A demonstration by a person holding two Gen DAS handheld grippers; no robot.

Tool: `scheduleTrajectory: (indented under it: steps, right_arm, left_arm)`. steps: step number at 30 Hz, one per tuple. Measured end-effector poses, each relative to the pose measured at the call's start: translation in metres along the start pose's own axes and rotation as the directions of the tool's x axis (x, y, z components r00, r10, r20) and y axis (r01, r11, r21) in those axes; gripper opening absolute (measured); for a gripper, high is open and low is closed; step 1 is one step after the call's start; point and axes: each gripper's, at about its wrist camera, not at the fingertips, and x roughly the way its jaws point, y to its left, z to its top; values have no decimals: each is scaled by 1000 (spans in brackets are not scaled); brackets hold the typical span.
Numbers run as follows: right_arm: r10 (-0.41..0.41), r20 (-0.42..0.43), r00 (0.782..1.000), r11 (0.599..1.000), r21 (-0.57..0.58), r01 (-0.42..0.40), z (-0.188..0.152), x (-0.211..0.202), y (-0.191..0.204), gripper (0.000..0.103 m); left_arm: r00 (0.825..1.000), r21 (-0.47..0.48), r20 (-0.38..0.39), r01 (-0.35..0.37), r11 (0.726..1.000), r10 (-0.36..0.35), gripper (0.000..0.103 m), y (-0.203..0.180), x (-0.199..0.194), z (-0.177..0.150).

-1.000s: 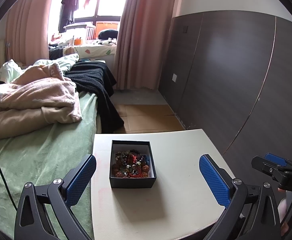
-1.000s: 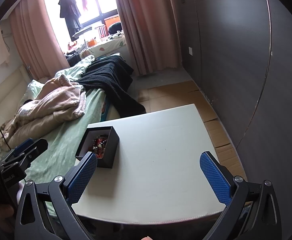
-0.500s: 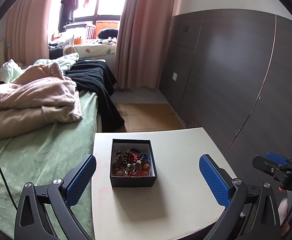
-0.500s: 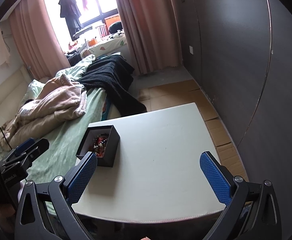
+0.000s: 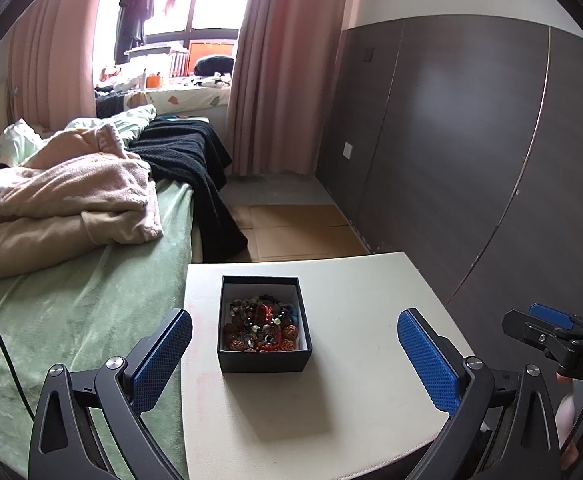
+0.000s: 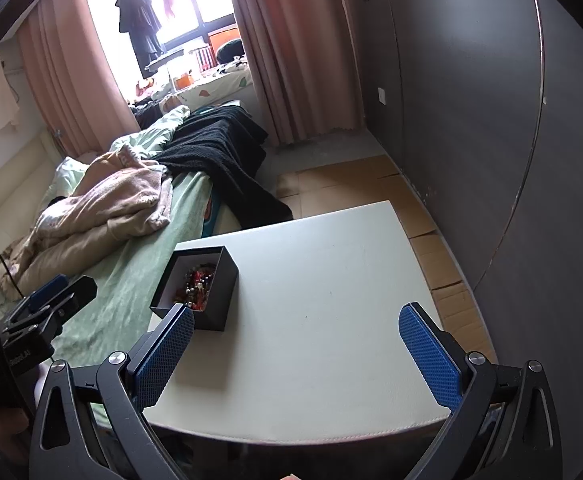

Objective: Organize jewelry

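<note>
both views have crept slightly; my left gripper (image 5: pixel 294 354) and right gripper (image 6: pixel 296 354) gape wide, holding nothing. black box (image 5: pixel 264 324) of jewelry (image 5: pixel 262 322) sits near tabletop's (image 6: pixel 331 320) left edge.

You are working in a lived-in bedroom at home. On your left lies a bed (image 5: pixel 75 300) with a green sheet, a crumpled pink blanket (image 5: pixel 63 200) heaped on it and a black knitted throw (image 5: pixel 187 152) hanging over its far end. At the far side a bright window (image 5: pixel 179 4) is framed by long pink curtains (image 5: pixel 283 72), with clothes (image 5: pixel 135 4) hanging in front of the glass and a cluttered sill below. On your right a dark panelled wall (image 5: pixel 451 140) carries a white socket (image 5: pixel 348 149). Flattened cardboard (image 5: pixel 295 232) covers the floor beyond the small pale table (image 5: pixel 351 400) near you, which stands beside the bed.
</note>
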Motion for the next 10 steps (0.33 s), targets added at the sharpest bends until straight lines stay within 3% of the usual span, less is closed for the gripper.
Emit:
scheduleTrajectory:
  steps: [10]
  right_arm:
    - [-12,-24,1000,1000,10,13,-3,6,-4,103]
  left_arm:
    - [999,26,-27,-35,999,35,102,-6,15,-6]
